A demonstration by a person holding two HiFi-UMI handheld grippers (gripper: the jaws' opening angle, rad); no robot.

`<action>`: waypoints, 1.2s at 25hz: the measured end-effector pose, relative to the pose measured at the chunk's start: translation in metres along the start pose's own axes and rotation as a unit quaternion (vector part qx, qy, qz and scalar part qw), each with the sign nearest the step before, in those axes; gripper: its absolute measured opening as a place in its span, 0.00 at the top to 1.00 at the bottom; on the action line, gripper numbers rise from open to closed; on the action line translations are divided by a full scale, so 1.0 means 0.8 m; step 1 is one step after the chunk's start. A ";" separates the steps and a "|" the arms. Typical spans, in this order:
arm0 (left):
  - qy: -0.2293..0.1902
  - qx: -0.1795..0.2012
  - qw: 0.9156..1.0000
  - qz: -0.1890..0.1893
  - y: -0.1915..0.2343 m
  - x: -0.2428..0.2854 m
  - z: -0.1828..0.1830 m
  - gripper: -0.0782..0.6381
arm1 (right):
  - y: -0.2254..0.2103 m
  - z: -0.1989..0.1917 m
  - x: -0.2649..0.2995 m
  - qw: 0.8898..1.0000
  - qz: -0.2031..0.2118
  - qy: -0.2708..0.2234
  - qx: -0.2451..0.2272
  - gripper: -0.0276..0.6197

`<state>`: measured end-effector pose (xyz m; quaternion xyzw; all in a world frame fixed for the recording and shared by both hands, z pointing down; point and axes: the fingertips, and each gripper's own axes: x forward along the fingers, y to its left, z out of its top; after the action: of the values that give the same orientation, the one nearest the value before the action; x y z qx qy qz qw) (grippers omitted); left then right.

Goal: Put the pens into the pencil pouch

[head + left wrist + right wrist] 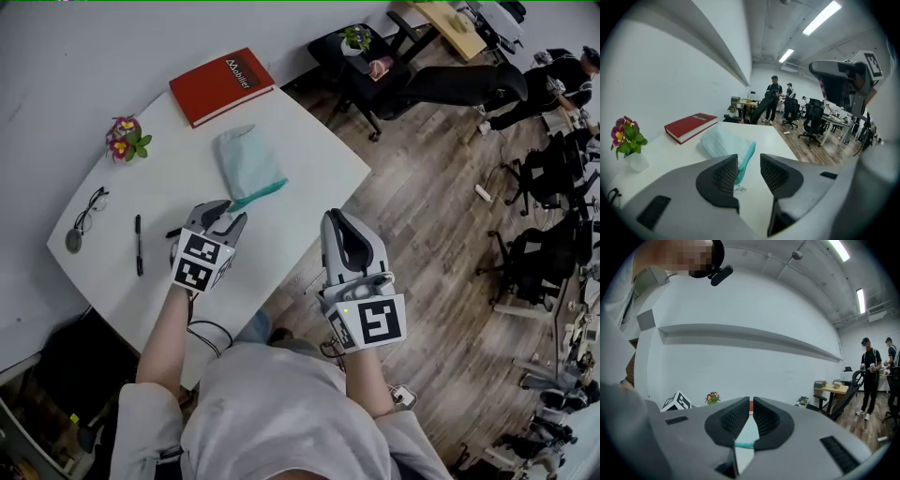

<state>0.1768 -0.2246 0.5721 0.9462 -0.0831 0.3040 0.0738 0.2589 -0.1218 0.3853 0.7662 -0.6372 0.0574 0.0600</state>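
Observation:
The teal pencil pouch (247, 166) lies flat on the white table (314, 159), its zip edge toward me. One black pen (138, 244) lies to the left, near the table's front edge. A second dark pen end (173, 232) pokes out beside my left gripper. My left gripper (227, 214) hovers just short of the pouch's near end, open with nothing between its jaws (749, 160); the pouch (724, 143) lies right ahead of it. My right gripper (336, 217) is off the table's right edge, over the floor, shut and empty (751, 401).
A red book (221, 84) lies at the table's far edge, a small flower pot (123, 139) at the left, glasses (90, 210) near the left corner. Office chairs (356, 56) and people (774, 96) stand beyond the table on the wooden floor.

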 end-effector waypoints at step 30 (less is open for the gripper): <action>0.143 0.034 0.989 -0.004 0.020 0.083 -0.072 0.82 | -0.008 -0.044 0.036 0.999 -0.002 0.053 0.008 0.89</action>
<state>0.1940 -0.2368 0.6590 0.8950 -0.0578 0.4389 0.0537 0.2700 -0.1429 0.4248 0.7638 -0.6311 0.1029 0.0882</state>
